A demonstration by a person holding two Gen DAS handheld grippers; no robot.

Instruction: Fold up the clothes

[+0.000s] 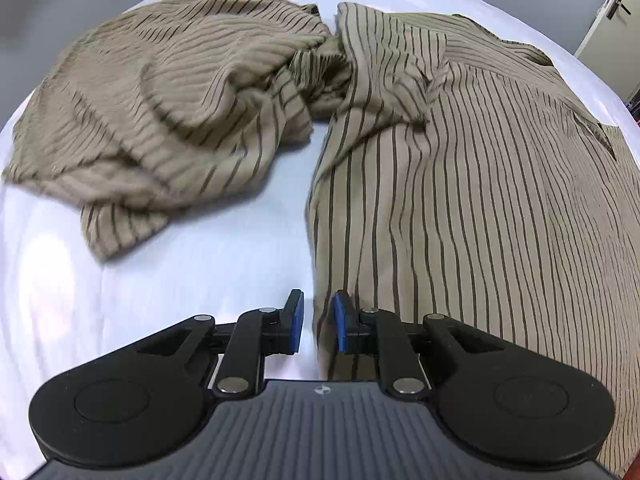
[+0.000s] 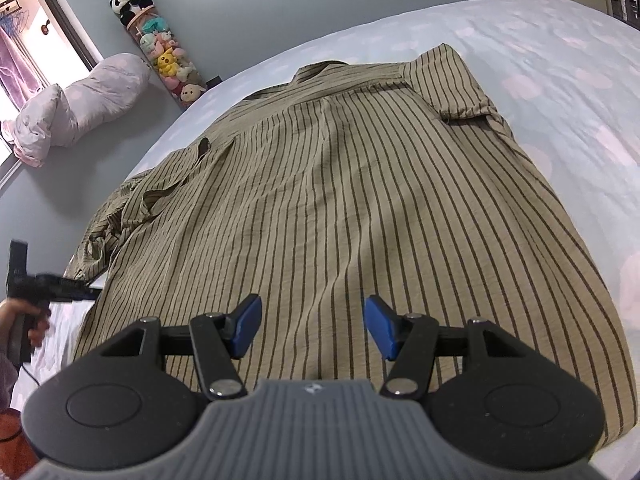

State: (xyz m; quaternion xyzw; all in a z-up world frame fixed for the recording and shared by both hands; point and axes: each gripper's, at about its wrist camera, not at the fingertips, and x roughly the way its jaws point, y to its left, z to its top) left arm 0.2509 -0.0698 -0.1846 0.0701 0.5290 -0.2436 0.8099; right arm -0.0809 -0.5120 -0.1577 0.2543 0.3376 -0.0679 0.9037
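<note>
A tan shirt with dark stripes lies spread on the bed. In the left wrist view its body is on the right and a crumpled sleeve lies bunched at the left. My left gripper sits at the shirt's left side edge, jaws narrowly apart with the hem edge between them, blurred. My right gripper is open and empty above the lower part of the shirt. The left gripper also shows in the right wrist view, held by a hand at the shirt's left edge.
The bed has a pale sheet with pink spots. A pillow and a tube of plush toys stand by the grey wall at the left. A door is at the far right.
</note>
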